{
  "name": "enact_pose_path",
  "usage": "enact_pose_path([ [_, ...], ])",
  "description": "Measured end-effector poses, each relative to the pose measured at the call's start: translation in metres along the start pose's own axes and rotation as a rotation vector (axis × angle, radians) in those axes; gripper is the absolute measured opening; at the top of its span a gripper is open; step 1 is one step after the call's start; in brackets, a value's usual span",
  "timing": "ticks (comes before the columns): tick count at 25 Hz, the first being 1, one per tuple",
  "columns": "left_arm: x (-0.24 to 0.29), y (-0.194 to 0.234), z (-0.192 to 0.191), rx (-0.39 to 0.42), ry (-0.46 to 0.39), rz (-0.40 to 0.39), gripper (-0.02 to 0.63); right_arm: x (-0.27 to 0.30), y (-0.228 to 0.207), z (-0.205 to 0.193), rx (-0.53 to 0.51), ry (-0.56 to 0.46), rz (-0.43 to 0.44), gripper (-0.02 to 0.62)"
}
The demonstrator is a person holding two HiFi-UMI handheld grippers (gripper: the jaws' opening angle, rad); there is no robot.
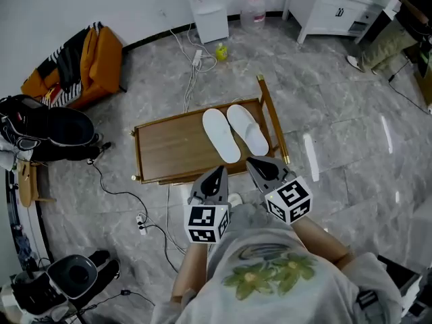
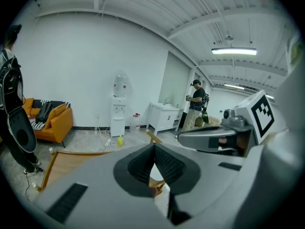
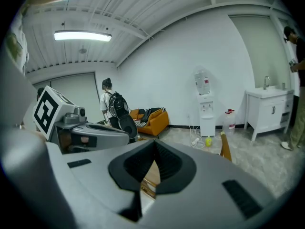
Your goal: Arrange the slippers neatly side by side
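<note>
Since the two white slippers (image 1: 234, 132) already lie side by side on the wooden surface (image 1: 169, 147), you appear to be finishing; at most a light nudge to square them remains. Your left claw (image 1: 219, 171) and right claw (image 1: 252, 161) are both closed and empty, just short of the slippers' near ends.

The slippers (image 1: 221, 135) are white, table (image 1: 169, 147) brown wood-grain, floor (image 1: 324, 113) grey-veined, sofa (image 1: 102, 63) orange with a seemingly striped cloth (image 1: 67, 63).

Grey marble floor (image 1: 337, 113), white walls (image 1: 81, 2), orange sofa (image 1: 101, 59), white water dispenser (image 1: 209, 7), white cabinet (image 1: 334, 7)
</note>
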State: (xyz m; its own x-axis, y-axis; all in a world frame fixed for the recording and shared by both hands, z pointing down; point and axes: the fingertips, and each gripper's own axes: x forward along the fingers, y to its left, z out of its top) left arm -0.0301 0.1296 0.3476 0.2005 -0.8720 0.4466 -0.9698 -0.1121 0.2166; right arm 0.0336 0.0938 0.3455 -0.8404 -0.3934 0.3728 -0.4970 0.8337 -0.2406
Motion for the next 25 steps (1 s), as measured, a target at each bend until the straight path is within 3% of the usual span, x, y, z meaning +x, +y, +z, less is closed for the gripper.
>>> enact_pose_path([
  [10, 0.012, 0.033, 0.001, 0.013, 0.019, -0.044, 0.017, 0.035, -0.003, -0.002, 0.018, 0.023, -0.038, 0.013],
  [19, 0.020, 0.049, -0.013, -0.002, 0.034, -0.060, 0.017, 0.062, -0.013, -0.018, 0.047, 0.068, -0.054, 0.127],
  [25, 0.035, 0.053, -0.021, -0.004, 0.047, -0.048, 0.017, 0.071, -0.031, -0.032, 0.072, 0.085, -0.060, 0.150],
])
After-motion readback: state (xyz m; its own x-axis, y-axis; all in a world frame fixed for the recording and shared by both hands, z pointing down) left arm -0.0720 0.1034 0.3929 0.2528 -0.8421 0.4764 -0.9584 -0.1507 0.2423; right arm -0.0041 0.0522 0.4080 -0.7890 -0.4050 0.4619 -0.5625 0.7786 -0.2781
